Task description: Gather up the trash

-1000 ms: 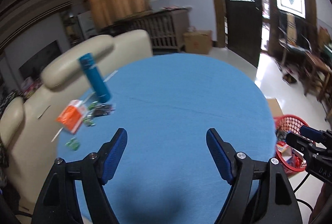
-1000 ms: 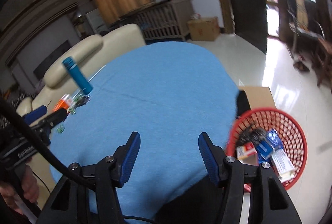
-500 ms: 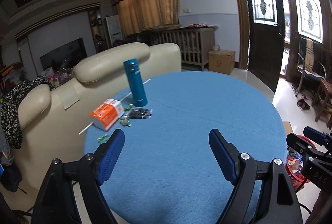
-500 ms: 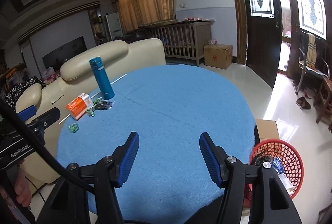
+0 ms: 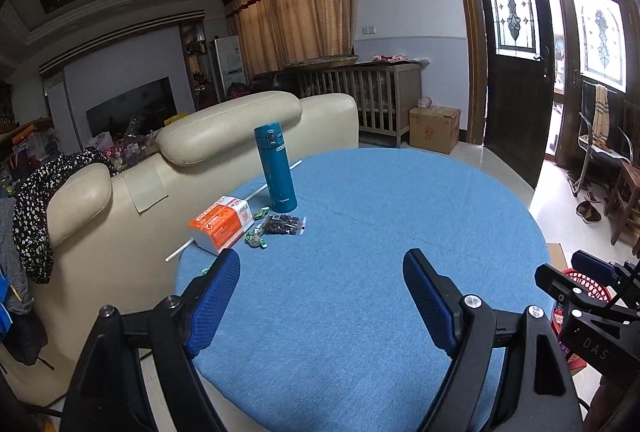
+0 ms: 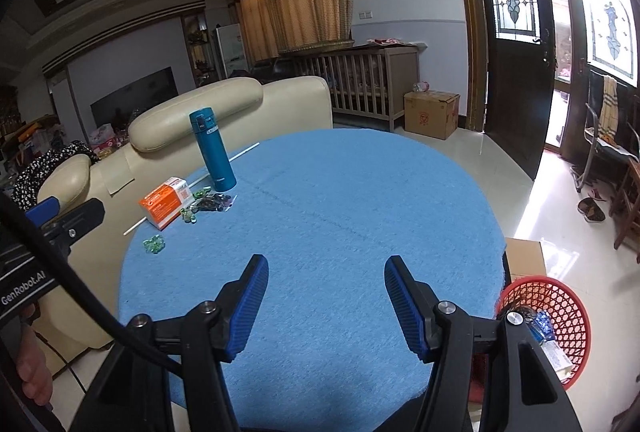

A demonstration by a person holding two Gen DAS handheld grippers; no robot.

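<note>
On the round blue table (image 5: 380, 216) (image 6: 340, 207) an orange and white box (image 5: 222, 218) (image 6: 165, 202), a dark clear packet (image 5: 285, 224) (image 6: 214, 200) and green wrappers (image 5: 256, 240) (image 6: 154, 244) lie at the far left by a teal bottle (image 5: 276, 167) (image 6: 212, 149). My left gripper (image 5: 322, 298) is open and empty over the near left edge. My right gripper (image 6: 326, 302) is open and empty over the near edge. A red mesh basket (image 6: 560, 308) (image 5: 592, 282) with trash stands on the floor at the right.
A white stick (image 5: 240, 205) (image 6: 192, 187) lies under the box. A cream sofa (image 5: 132, 199) (image 6: 224, 103) stands against the table's left side. A cardboard box (image 6: 524, 256) lies on the floor beside the basket. A chair (image 5: 628, 191) and shoes (image 6: 590, 209) are at the right.
Both grippers have tilted up and pulled back from the table, so the room and the trash pile now sit higher and more level in view. Both stay open.
</note>
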